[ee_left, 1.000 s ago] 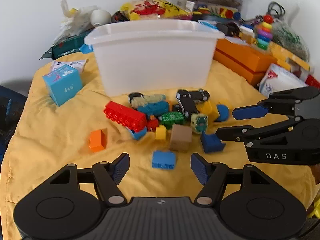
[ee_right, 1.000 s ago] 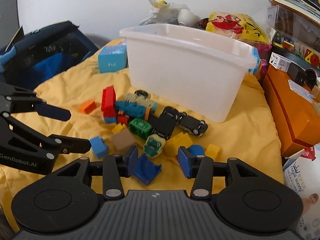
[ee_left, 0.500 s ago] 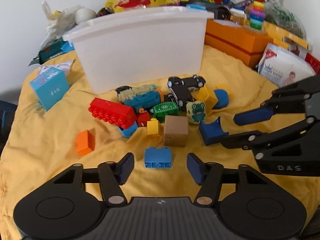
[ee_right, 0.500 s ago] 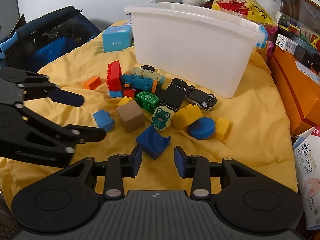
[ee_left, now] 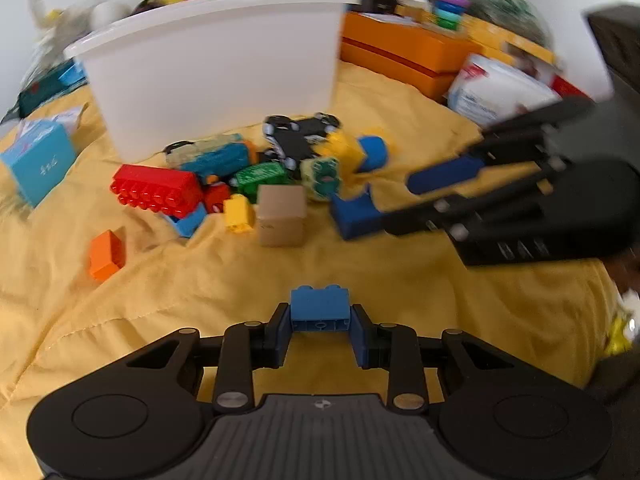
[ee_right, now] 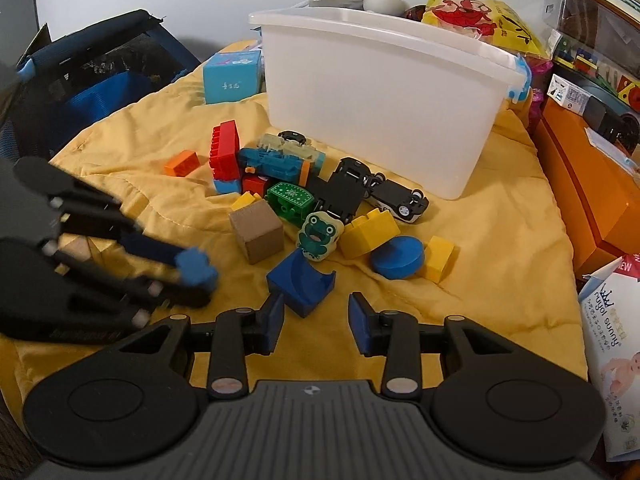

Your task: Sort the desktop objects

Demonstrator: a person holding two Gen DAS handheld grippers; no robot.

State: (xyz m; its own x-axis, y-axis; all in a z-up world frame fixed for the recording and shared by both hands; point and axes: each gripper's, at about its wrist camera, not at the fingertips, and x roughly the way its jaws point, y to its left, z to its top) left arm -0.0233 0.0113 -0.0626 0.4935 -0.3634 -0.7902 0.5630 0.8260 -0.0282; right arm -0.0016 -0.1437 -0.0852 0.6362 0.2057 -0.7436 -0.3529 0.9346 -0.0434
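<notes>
A small blue brick sits on the yellow cloth between the pads of my left gripper, whose jaws are closing; both pads touch the brick's sides. The right wrist view shows that same brick at the left gripper's tips. My right gripper is open, and the near corner of a dark blue curved block reaches just between its fingertips without touching the pads. Beyond lie a brown cube, a frog tile, a red brick and black toy cars.
A white plastic bin stands behind the toy pile. An orange brick lies apart at the left, and a light blue box sits farther left. Orange boxes and a tissue pack crowd the right side.
My left gripper sank onto the small blue brick and its jaws narrowed around it. The right gripper narrowed and drew up to the dark blue curved block.
</notes>
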